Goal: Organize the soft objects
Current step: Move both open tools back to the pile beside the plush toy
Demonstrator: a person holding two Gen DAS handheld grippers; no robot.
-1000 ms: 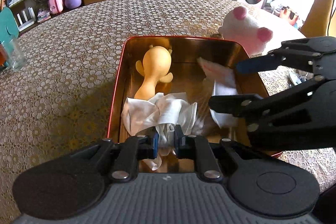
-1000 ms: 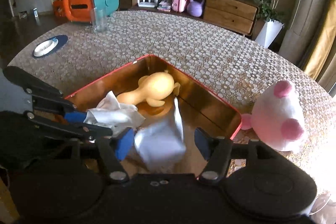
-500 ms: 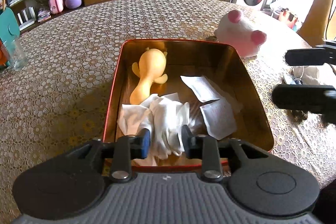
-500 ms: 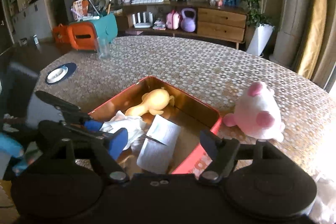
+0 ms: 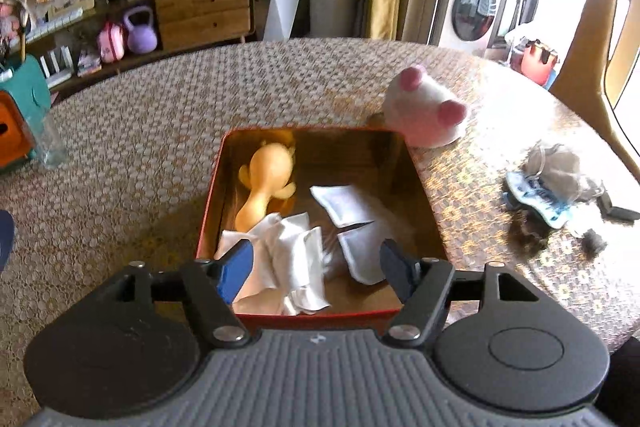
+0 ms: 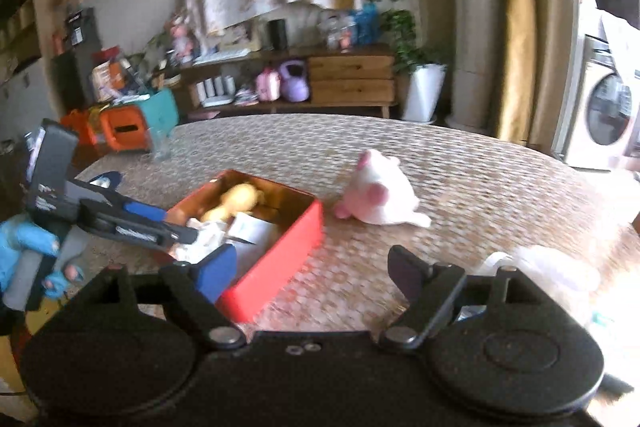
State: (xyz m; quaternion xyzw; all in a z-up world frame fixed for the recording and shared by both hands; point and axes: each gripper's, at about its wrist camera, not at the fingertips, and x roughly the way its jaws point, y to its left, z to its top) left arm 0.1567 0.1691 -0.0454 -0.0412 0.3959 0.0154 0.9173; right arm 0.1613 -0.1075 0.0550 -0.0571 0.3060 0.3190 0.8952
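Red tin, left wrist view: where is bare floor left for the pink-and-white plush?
The red tin is bare along its far right corner, between the yellow toy and the right wall. Near half is crowded: white cloth and two white pouches. The plush sits outside.

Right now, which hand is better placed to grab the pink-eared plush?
Probably right: its gripper, fingers opening and empty, faces the plush across bare table. The left gripper hangs over the tin.

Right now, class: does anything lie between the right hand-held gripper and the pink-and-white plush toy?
Nothing visible. Only bare tablecloth lies between the right hand-held gripper, jaws opening and empty, and the plush toy; the red tin sits to its left.
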